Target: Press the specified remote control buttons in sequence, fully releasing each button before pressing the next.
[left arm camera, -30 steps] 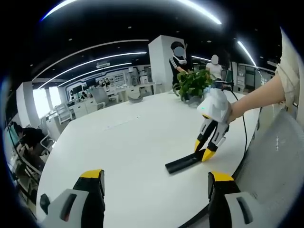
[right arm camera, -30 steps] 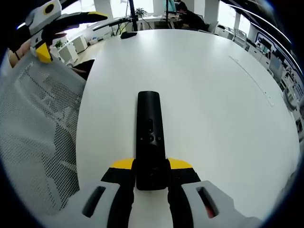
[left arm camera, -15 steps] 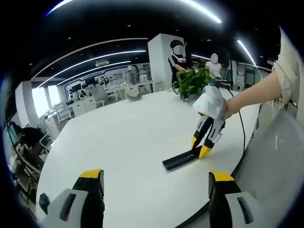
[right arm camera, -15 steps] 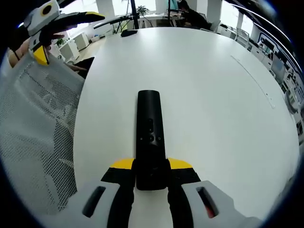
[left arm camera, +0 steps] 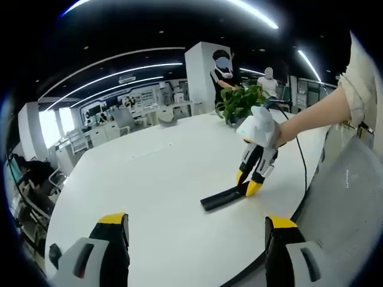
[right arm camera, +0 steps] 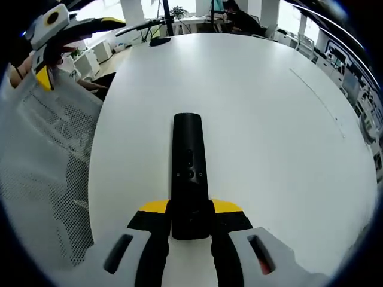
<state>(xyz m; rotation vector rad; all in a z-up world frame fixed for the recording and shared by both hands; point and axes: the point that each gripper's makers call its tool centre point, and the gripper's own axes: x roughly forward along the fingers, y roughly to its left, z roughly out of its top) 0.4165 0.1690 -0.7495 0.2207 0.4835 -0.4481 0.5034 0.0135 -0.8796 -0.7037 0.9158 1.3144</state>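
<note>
A black remote control (right arm camera: 188, 161) points away from me over the white table (right arm camera: 269, 119), small buttons showing on its top. My right gripper (right arm camera: 190, 215) is shut on its near end, a yellow-tipped finger on each side. In the left gripper view the same remote (left arm camera: 220, 197) sits low at the table's near-right edge, and the right gripper (left arm camera: 246, 184) holds its end, carried by a person's arm. My left gripper (left arm camera: 196, 230) is open with nothing between its fingers, well short of the remote. It also appears as the left gripper (right arm camera: 75, 51) at the upper left of the right gripper view.
A mesh chair back (right arm camera: 42, 173) stands along the table's edge on the left of the right gripper view. A potted plant (left arm camera: 242, 104) sits at the far side of the table (left arm camera: 155, 179), with two people standing behind it. Desks and chairs fill the office beyond.
The right gripper, still shut on the remote, has drifted a little left in the left gripper view. In the right gripper view the chair and the left gripper have shifted slightly left.
</note>
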